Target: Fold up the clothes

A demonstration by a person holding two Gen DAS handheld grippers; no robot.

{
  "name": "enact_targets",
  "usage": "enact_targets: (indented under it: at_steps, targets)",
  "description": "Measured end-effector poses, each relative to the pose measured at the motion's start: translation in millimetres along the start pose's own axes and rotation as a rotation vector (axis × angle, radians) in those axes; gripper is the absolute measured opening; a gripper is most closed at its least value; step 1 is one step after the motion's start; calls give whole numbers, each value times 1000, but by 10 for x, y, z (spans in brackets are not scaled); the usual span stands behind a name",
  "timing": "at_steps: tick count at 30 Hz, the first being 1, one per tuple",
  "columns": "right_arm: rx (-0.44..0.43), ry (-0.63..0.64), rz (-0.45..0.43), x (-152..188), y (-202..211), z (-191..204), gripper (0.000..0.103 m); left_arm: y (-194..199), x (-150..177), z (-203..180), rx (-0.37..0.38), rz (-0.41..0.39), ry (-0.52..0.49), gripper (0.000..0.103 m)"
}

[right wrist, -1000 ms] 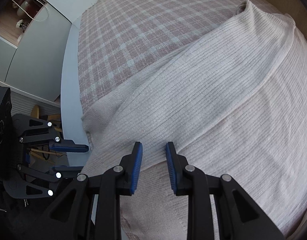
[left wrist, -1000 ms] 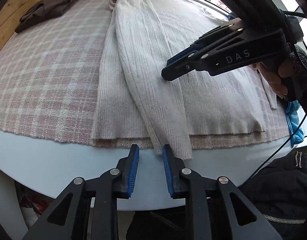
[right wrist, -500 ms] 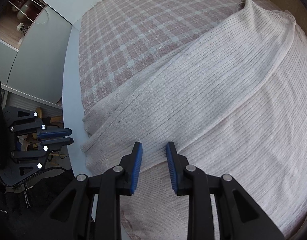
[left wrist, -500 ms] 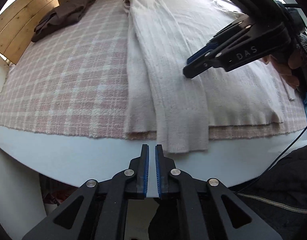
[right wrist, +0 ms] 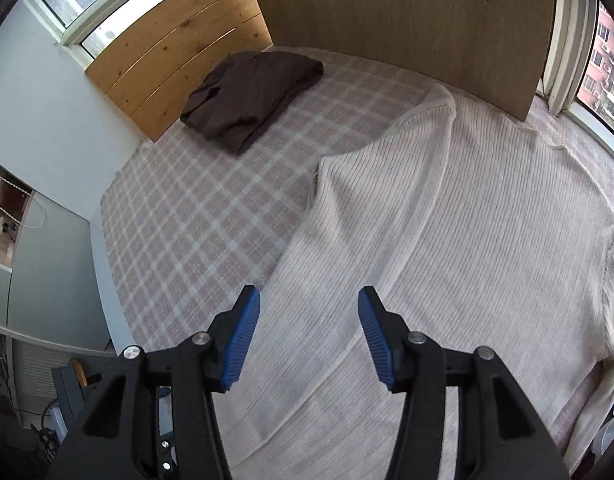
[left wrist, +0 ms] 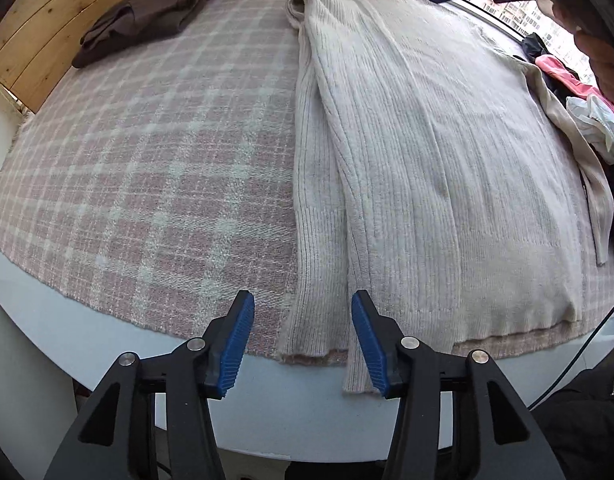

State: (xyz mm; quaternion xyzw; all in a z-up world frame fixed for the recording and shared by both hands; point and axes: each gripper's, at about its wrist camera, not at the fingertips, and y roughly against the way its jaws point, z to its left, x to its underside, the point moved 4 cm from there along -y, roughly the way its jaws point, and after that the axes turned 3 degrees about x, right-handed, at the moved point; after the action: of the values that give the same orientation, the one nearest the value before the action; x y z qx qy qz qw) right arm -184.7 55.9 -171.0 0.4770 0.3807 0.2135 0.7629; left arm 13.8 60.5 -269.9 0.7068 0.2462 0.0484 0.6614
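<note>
We have the cream ribbed sweater (left wrist: 427,152) lying flat on the plaid cloth (left wrist: 147,168), its long axis running from the surface's near edge to the far edge — hem nearest us. Our left gripper (left wrist: 301,330) hangs over that near-edge hem, where the folded-in sleeve cuff droops past the cloth; its fingers have just been opening, nothing between them. Our right gripper (right wrist: 309,330), fingers likewise just opened and empty, hovers over the sweater's body. The hem lies closest to the left hand.
</note>
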Motion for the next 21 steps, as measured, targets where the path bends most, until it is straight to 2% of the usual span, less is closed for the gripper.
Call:
enact_targets:
  at_steps: [2,5,7,11,14,16,21]
  targets:
    - [14,-11,-13,-234,-141,44,51,-46,21,-43,18,-5,-9,49]
    - [96,-24,12,-496,-480,65,51,-82,54,-88,32,-18,-23,47]
    - [139,-40,42,-624,-697,56,51,-86,64,-58,61,-23,-17,35]
    - [210,-50,100,-758,-983,58,51,-34,88,51,102,-43,25,30]
    - [268,-20,154,-761,-1148,72,51,67,95,141,129,-67,67,39]
    - [283,-19,179,-741,-1232,48,51,109,63,136,139,-72,75,54]
    - [245,-69,165,-727,-1213,-46,51,119,-90,-72,152,-39,41,55]
